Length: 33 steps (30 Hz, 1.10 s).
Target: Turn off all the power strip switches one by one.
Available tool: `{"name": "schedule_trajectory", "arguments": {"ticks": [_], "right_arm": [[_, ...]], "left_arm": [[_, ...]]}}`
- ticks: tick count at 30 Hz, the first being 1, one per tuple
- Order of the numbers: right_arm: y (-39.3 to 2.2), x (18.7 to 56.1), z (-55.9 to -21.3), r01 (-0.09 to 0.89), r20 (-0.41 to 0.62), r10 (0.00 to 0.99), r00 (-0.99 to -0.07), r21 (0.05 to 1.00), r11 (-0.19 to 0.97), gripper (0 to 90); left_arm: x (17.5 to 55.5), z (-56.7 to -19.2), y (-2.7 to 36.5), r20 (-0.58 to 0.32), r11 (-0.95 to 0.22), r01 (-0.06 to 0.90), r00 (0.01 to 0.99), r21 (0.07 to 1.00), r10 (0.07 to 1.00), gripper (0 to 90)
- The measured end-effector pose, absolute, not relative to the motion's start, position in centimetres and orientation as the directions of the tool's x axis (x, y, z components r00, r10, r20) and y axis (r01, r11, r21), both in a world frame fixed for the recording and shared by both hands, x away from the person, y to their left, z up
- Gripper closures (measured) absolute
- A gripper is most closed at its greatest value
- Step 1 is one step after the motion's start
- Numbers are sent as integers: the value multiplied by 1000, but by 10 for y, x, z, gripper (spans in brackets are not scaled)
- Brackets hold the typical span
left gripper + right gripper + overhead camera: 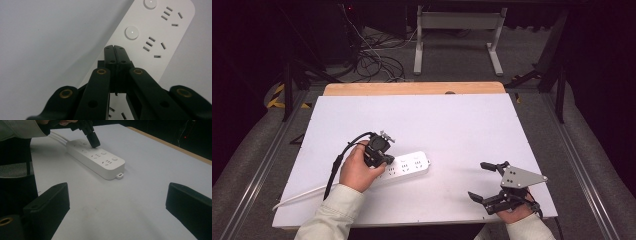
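Observation:
A white power strip (409, 165) lies on the white table top (437, 120), left of centre, and its white cord (299, 197) runs off to the front left. My left gripper (388, 161) points down onto the strip's left half, jaws shut with nothing between them. In the left gripper view the closed tips (115, 48) rest at the strip (160, 32), just below a round white button (131, 32). My right gripper (478, 181) sits near the front right edge, jaws wide open and empty. From the right gripper view (117, 187) the strip (100, 161) lies ahead, with the left gripper (92, 141) on it.
A wooden strip (412, 88) borders the table's far edge. Behind it stand a white desk frame (457, 22) and tangled cables (372, 60) on the floor. Bare white surface stretches between the strip and my right gripper.

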State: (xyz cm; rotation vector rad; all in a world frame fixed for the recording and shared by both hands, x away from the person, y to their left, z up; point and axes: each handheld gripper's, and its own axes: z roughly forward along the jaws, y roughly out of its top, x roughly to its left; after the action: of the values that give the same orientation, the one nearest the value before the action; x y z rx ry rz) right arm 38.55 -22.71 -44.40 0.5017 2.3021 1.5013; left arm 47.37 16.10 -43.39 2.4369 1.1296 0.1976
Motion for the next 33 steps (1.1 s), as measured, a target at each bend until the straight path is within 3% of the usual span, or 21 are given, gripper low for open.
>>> {"name": "schedule_trajectory", "arguments": {"ticks": [33], "right_arm": [[-226,385,-444,104,-92,468,-879,921,375,58]], "left_arm": [[472,-438,162,-55,-553,695,644,460,763,900]]}}
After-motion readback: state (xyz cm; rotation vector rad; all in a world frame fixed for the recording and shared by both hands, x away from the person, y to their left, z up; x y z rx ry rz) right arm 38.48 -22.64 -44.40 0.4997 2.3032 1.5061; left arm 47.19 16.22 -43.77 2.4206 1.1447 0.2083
